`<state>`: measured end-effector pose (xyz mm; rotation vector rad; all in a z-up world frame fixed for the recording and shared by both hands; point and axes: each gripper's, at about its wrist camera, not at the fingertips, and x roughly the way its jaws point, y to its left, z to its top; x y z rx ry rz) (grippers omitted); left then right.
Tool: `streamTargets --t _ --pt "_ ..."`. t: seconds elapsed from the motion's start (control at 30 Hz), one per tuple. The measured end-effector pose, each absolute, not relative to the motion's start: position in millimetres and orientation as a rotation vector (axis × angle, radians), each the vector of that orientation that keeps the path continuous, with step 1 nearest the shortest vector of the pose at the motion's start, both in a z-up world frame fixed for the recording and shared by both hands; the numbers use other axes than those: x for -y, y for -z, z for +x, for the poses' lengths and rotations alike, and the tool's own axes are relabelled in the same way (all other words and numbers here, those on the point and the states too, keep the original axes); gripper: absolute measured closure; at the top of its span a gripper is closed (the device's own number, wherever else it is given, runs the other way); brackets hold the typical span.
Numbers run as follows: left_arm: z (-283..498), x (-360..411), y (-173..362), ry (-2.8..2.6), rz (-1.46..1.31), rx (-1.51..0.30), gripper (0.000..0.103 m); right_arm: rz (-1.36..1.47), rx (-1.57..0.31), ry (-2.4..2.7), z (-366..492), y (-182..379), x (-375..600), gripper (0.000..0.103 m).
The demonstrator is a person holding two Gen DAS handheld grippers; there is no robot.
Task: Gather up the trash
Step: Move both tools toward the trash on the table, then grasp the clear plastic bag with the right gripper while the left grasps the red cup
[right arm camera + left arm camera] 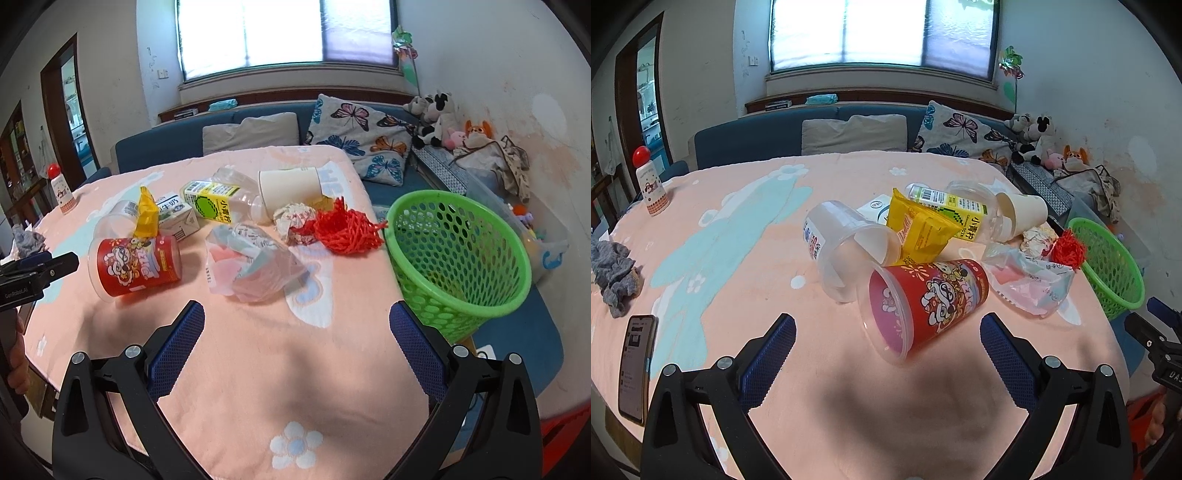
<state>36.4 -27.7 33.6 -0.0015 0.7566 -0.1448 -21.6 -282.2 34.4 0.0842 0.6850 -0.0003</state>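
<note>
A pile of trash lies on the pink cloth: a red printed cup (931,299) (136,264) on its side, a clear plastic cup (849,245), a yellow wrapper (918,229) (147,212), a clear bottle with a yellow label (955,210) (218,201), a paper cup (1021,212) (290,186), a crumpled plastic bag (1030,280) (251,258), a paper ball (295,219) and red netting (347,229). A green basket (458,254) (1108,262) stands at the table's right edge. My left gripper (888,339) is open just before the red cup. My right gripper (297,332) is open near the bag.
A small milk carton (177,214) lies in the pile. On the left lie a phone (637,365) and a grey cloth (615,273), and a red-capped bottle (650,184) stands. A blue sofa with cushions (362,142) sits behind the table.
</note>
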Motion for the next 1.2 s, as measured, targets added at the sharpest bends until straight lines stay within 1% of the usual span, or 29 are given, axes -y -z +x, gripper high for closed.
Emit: streamTargets --t 0.4,0.57,0.77,0.83,0.87,0.93,1.0,1.2 --pt "50.4 30.1 -33.6 0.159 -0.007 -0.778 0.006 0.089 -0.697 -0.026 -1.1 -36.1 282.0 0.004" --pt "59.0 33.2 -31.8 0.165 0.0 -0.791 0.007 0.088 -0.71 -0.041 10.0 -34.0 282.9 0.006" --pt "69.3 35.5 -25.5 0.177 -0.005 -0.813 0.008 0.111 -0.744 -0.072 29.4 -24.6 287.3 0.012" --pt "73.2 35.5 -22.3 0.182 -0.008 -0.826 0.014 0.118 -0.755 -0.079 35.0 -22.0 288.6 0.014" --pt "74.5 35.2 -20.5 0.185 -0.011 -0.834 0.019 0.122 -0.76 -0.085 39.3 -20.6 288.9 0.015" --pt "78.9 33.4 -16.4 0.19 -0.024 -0.851 0.02 0.122 -0.765 -0.094 45.6 -19.0 288.9 0.016" --pt "82.4 31.8 -13.1 0.194 -0.037 -0.86 0.024 0.115 -0.775 -0.103 53.4 -16.5 288.6 0.018" --pt "88.3 30.8 -3.8 0.202 -0.044 -0.882 0.03 0.113 -0.809 -0.139 74.8 -6.6 285.1 0.023"
